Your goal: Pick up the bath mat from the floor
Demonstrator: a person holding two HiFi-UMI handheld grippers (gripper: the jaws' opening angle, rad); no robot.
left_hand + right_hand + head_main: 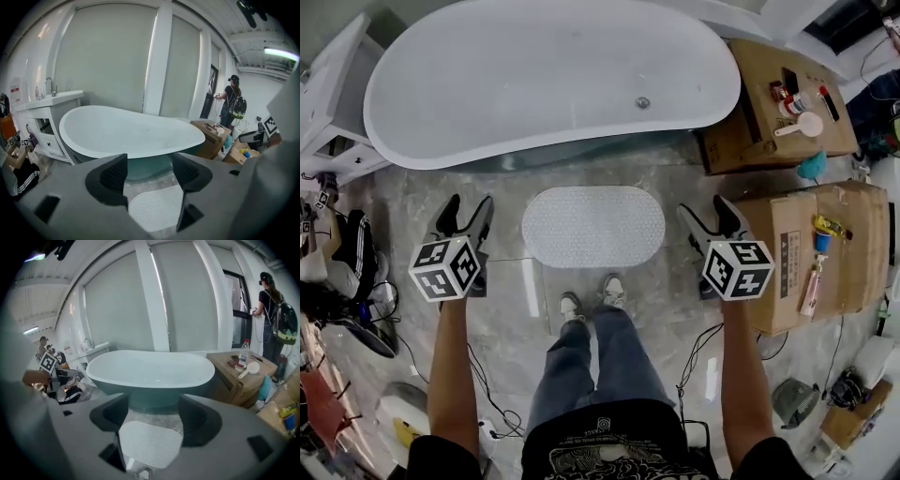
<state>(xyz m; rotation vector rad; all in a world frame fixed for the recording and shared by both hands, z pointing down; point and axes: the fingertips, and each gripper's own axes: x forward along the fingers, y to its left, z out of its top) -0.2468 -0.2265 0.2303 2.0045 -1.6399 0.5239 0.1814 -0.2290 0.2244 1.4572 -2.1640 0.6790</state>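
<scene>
A white oval bath mat (pixel 593 226) with a dotted texture lies flat on the marble floor in front of the tub, just beyond the person's shoes. My left gripper (pixel 466 214) hangs in the air to the mat's left, jaws apart and empty. To the mat's right, at about the same height, my right gripper (pixel 705 217) is also open with nothing in it. The bath mat (pixel 157 208) shows through the gap of the left gripper (pixel 150 176). The right gripper (pixel 152 418) likewise frames the bath mat (pixel 150 444) well below its jaws.
A white freestanding bathtub (pixel 553 75) stands behind the mat. Two cardboard boxes (pixel 811 253) with bottles and a scoop sit at the right. A white vanity (pixel 333 103) is at the far left. Cables and bags lie around on the floor (pixel 506 309).
</scene>
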